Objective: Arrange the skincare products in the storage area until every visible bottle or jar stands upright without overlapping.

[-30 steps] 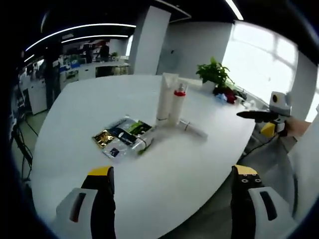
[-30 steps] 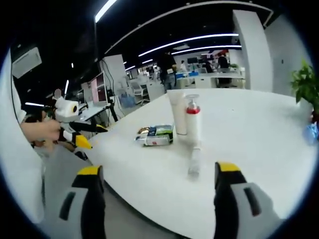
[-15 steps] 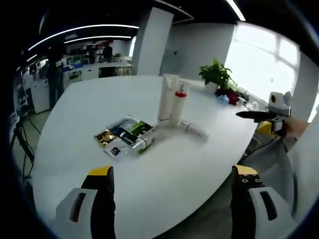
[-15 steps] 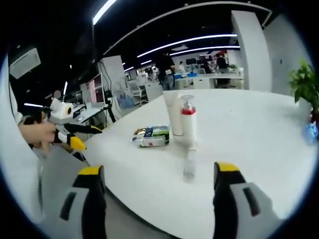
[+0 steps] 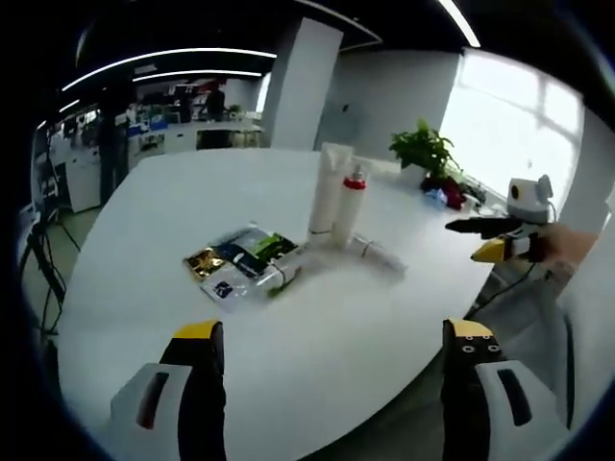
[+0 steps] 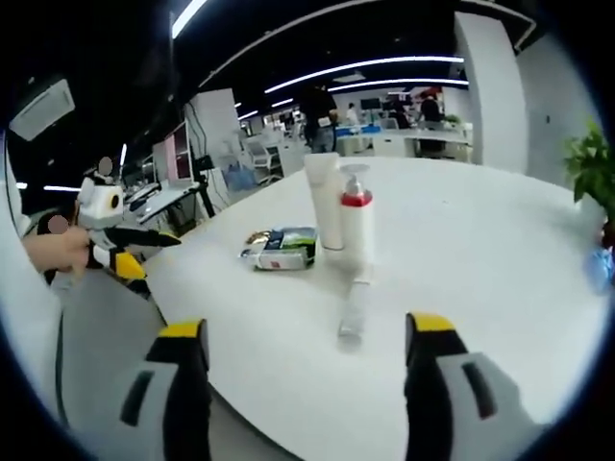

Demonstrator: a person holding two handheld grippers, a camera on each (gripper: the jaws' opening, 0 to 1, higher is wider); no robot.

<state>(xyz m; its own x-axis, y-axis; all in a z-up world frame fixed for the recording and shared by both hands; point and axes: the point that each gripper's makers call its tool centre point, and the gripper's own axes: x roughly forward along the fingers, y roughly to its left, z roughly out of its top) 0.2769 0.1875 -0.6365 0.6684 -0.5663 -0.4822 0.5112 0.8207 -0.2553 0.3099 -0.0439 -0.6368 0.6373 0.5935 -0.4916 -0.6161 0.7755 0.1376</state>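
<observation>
A white tube and a white pump bottle with a red collar stand upright side by side on the white table. A small clear bottle lies flat beside them. Several flat sachets and a small lying tube sit in a pile. My left gripper is open over the near table edge; it also shows at the left as the other gripper. My right gripper is open, and is seen at the right as the other gripper.
A potted plant and small red and blue items stand near the table's far side by the window. Desks and people fill the office behind. A white pillar rises past the table.
Both cameras have moved a little closer to the table. The right gripper view has shifted so the bottles sit nearer its middle. Nothing on the table has moved.
</observation>
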